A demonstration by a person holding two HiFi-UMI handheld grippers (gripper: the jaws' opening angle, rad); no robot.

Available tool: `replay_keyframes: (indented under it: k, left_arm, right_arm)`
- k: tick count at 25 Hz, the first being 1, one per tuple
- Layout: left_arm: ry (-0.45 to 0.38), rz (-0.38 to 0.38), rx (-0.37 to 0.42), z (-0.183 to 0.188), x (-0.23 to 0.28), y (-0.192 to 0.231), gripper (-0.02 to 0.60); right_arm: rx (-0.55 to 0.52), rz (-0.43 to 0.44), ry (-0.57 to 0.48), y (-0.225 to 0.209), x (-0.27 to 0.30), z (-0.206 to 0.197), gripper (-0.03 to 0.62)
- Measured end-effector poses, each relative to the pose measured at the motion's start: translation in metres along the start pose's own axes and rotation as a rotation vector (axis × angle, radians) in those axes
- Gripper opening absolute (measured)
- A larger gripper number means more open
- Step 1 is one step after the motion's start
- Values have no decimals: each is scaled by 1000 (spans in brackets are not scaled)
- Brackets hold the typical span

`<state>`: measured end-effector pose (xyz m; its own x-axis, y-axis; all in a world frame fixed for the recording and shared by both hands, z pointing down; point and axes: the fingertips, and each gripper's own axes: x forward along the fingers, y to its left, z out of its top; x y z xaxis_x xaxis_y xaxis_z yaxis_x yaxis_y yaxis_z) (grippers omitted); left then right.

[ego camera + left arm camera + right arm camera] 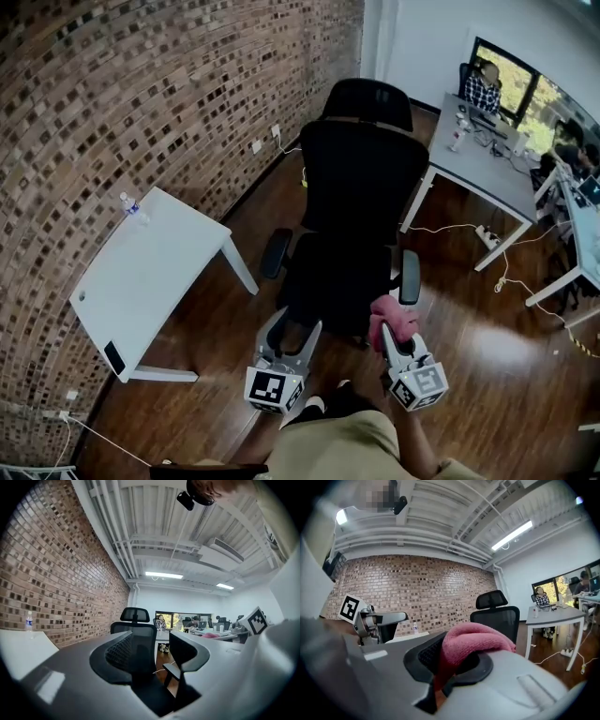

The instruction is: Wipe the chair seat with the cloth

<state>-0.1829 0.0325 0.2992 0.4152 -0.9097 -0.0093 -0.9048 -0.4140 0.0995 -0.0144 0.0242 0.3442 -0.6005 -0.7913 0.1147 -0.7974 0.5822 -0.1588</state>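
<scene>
**Brick wall** (pixel 141 94): runs along the left of the room.

**Wood floor** (pixel 487 375): everything listed is stood on it.

**Office chair** (pixel 361 178): black, with mesh back and headrest, faced toward the person. Its seat (pixel 333 281) lies just beyond both grippers.

**White table** (pixel 150 272): placed against the wall, left of the chair.

**Left gripper** (pixel 292 328): jaws spread, nothing held between them; it is raised near the seat's front left corner.

**Right gripper** (pixel 394 334): jaws pinched on the cloth, held by the seat's front right corner.

**Cloth** (pixel 394 322): pink, bunched over the jaw tips. No contact with the seat is shown, so wiping is judged not yet begun and the whole seat left to do.

**Bottle** (pixel 131 204): stood on the table's far corner.
</scene>
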Motion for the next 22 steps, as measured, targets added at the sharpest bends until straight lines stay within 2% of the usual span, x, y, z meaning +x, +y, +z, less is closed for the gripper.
replay_keyframes:
  k: [6, 9, 12, 18, 22]
  left_arm:
    - [19, 7, -37, -39, 39, 57, 224]
    - [50, 16, -44, -58, 76, 85, 252]
    - [75, 8, -34, -76, 125, 109, 252]
    - [87, -17, 4, -96, 224, 154, 250]
    - [151, -58, -10, -123, 261, 179, 244]
  right_arm:
    - [30, -59, 45, -32, 51, -36, 17]
    - [68, -67, 74, -56, 88, -53, 17]
    - [116, -46, 106, -84, 136, -73, 18]
    - [191, 57, 175, -119, 247, -105, 18]
    - [254, 39, 249, -134, 301, -142, 18]
